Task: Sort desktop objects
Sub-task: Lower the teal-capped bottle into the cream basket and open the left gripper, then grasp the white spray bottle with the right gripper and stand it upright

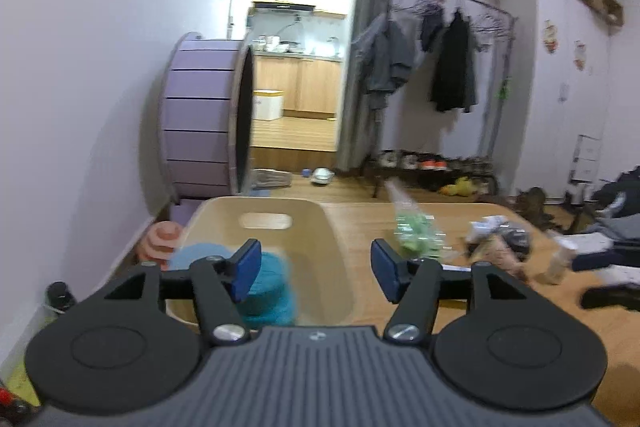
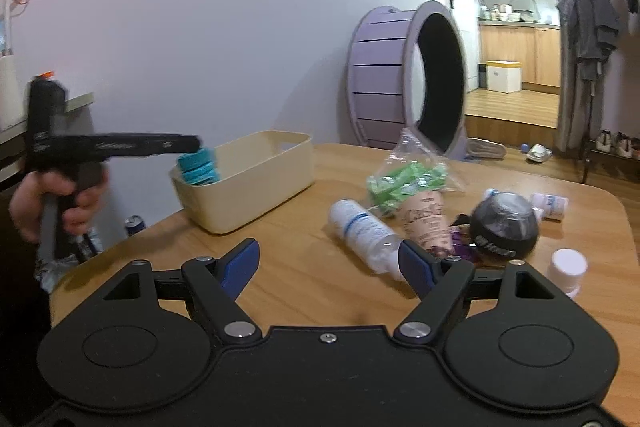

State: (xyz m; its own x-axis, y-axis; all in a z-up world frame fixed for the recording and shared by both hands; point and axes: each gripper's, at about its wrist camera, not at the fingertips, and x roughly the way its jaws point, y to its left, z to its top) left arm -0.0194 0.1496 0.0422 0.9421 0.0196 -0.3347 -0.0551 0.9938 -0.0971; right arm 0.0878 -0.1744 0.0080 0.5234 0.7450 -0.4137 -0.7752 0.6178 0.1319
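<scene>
A blurred teal sponge [image 1: 268,287] hangs over the near end of the cream bin [image 2: 256,187], beside the left gripper [image 1: 316,269], whose jaws are spread and hold nothing. Right of the bin, the right gripper [image 2: 328,263] is released above the table [image 2: 304,267], near 1 white bottle [image 2: 364,227].

Left tongs [image 1: 316,269] spread wide; right tongs [image 2: 330,267] spread wide, empty.

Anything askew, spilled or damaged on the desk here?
Nothing spilled or broken. The white plastic bottle lies on its side on the wooden table beside a clear bag of green packets. The teal roll seems mid-drop into the cream plastic bin.
</scene>
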